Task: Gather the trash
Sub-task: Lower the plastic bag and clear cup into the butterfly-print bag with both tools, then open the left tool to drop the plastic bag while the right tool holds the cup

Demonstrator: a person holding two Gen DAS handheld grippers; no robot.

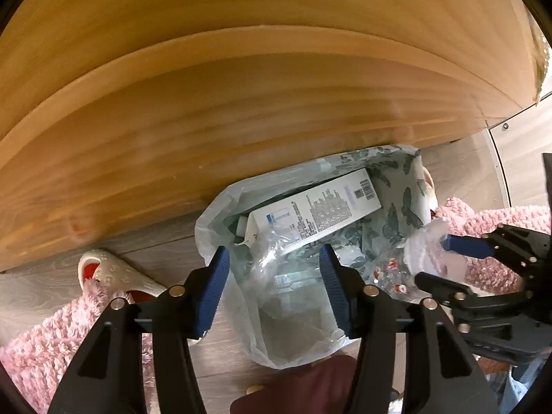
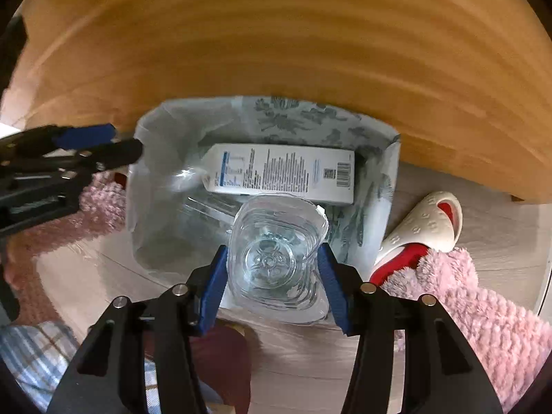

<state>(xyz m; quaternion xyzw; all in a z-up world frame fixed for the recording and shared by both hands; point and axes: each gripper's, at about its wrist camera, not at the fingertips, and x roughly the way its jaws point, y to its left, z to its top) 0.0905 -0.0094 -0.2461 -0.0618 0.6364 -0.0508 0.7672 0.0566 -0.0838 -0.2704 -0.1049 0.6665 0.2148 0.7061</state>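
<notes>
Right wrist view: right tool (image 2: 272, 270) clamped on a clear plastic bottle (image 2: 276, 252), blue pads against its two sides, bottle bottom facing the camera. Held just above the open mouth of a trash bag (image 2: 165, 186), a pale liner with a dark butterfly print on its inner wall. Inside the bag, a white carton (image 2: 283, 172) lying flat with printed text and barcodes showing, plus crumpled clear plastic beside it. Bag standing on a grey wood-grain floor (image 2: 310, 362), right against a curved wooden panel (image 2: 276, 51) filling the upper frame. To the right, a white-and-red slipper (image 2: 424, 231) touching a pink fluffy rug (image 2: 483, 310). At the left edge, the left tool (image 2: 114, 148) near the bag rim.

Left wrist view: left tool (image 1: 274, 276) spread wide, nothing between its blue pads, hovering over the near rim of the same bag (image 1: 214, 227). Carton (image 1: 317, 210) tilted inside. At the right, the right tool (image 1: 434, 262) seen side-on, pinching the clear bottle (image 1: 424, 248) over the bag's right edge. Slipper (image 1: 114, 272) and rug (image 1: 51, 345) at lower left.
</notes>
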